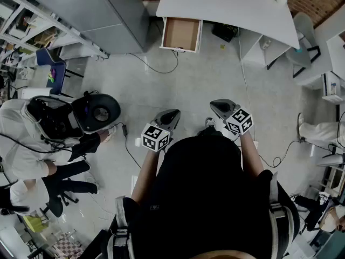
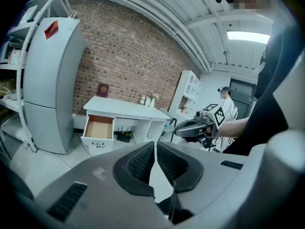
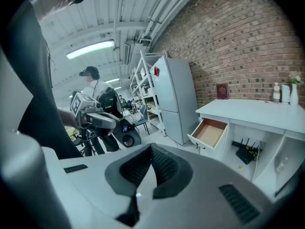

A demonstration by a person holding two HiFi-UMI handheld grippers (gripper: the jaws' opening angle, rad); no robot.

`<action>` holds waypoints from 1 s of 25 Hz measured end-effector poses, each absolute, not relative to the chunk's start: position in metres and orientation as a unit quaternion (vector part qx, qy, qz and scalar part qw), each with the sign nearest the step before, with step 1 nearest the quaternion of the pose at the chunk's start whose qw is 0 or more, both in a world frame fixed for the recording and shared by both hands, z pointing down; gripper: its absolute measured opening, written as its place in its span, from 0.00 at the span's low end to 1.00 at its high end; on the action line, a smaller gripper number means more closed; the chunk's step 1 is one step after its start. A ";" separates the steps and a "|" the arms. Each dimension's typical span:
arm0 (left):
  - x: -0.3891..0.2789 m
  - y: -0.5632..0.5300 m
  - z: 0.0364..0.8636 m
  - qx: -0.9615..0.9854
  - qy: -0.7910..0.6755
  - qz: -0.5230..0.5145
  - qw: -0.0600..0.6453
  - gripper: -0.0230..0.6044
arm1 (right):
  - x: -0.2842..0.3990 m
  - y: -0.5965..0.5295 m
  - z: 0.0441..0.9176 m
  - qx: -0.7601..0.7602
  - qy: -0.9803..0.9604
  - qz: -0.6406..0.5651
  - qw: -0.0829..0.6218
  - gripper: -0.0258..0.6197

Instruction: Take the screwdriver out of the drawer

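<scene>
White desk [image 1: 226,7] fills the top of the head view, its brown-lined drawer [image 1: 181,34] pulled out over the pale floor; a grey fridge [image 1: 102,15] stands left of the drawer, a black router [image 1: 223,32] sits just right of it under the desktop, and a cable [image 1: 156,69] trails over the floor below it. Well below the drawer, the left gripper [image 1: 171,115] and right gripper [image 1: 215,106] are held out side by side, both aimed towards it and far short of it; a crouching person [image 1: 21,139] is far to the drawer's lower left. The screwdriver cannot be made out; the drawer's inside is too small to read here.

From the left gripper view the drawer [image 2: 99,127] hangs open under the desk [image 2: 124,109], with the fridge [image 2: 52,80] to its left and the router [image 2: 125,135] just right; the left gripper [image 2: 155,149] has its ribbed pads meeting at the tips with nothing between them; the right gripper [image 2: 178,131] floats to the drawer's right.

From the right gripper view the drawer [image 3: 209,132] juts from the desk [image 3: 257,109], fridge [image 3: 174,99] to its left, router [image 3: 247,152] to its right; the right gripper [image 3: 151,151] is closed tip to tip on nothing; the left gripper [image 3: 114,122] shows far left of the drawer.
</scene>
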State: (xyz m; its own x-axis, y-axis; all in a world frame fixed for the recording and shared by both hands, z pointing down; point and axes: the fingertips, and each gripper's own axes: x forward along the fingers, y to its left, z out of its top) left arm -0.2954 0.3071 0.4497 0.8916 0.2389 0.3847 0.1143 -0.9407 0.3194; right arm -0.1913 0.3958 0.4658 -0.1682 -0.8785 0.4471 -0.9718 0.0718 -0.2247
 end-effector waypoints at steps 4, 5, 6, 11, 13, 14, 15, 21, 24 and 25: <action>-0.294 0.307 0.450 0.961 0.093 0.212 0.148 0.08 | -0.189 0.397 0.467 0.639 -0.724 0.240 0.098 0.13; -0.293 0.308 0.450 0.961 0.093 0.212 0.149 0.08 | -0.188 0.397 0.467 0.639 -0.724 0.240 0.098 0.13; -0.292 0.308 0.450 0.961 0.093 0.212 0.148 0.08 | -0.186 0.398 0.467 0.639 -0.724 0.241 0.098 0.13; -0.284 0.307 0.448 0.962 0.087 0.213 0.148 0.08 | -0.178 0.399 0.466 0.635 -0.726 0.244 0.098 0.13; -0.281 0.306 0.448 0.962 0.084 0.214 0.149 0.08 | -0.174 0.398 0.466 0.633 -0.728 0.246 0.094 0.13; -0.279 0.306 0.447 0.962 0.082 0.215 0.149 0.08 | -0.171 0.397 0.466 0.632 -0.729 0.247 0.089 0.13; -0.277 0.305 0.447 0.962 0.079 0.217 0.149 0.08 | -0.168 0.396 0.465 0.632 -0.730 0.247 0.083 0.13; -0.258 0.305 0.444 0.962 0.062 0.223 0.147 0.08 | -0.146 0.390 0.465 0.619 -0.742 0.247 0.076 0.13; -0.242 0.308 0.442 0.962 0.052 0.225 0.147 0.08 | -0.131 0.392 0.467 0.609 -0.749 0.247 0.080 0.13; -0.236 0.310 0.442 0.962 0.048 0.226 0.146 0.08 | -0.125 0.393 0.467 0.606 -0.752 0.247 0.080 0.13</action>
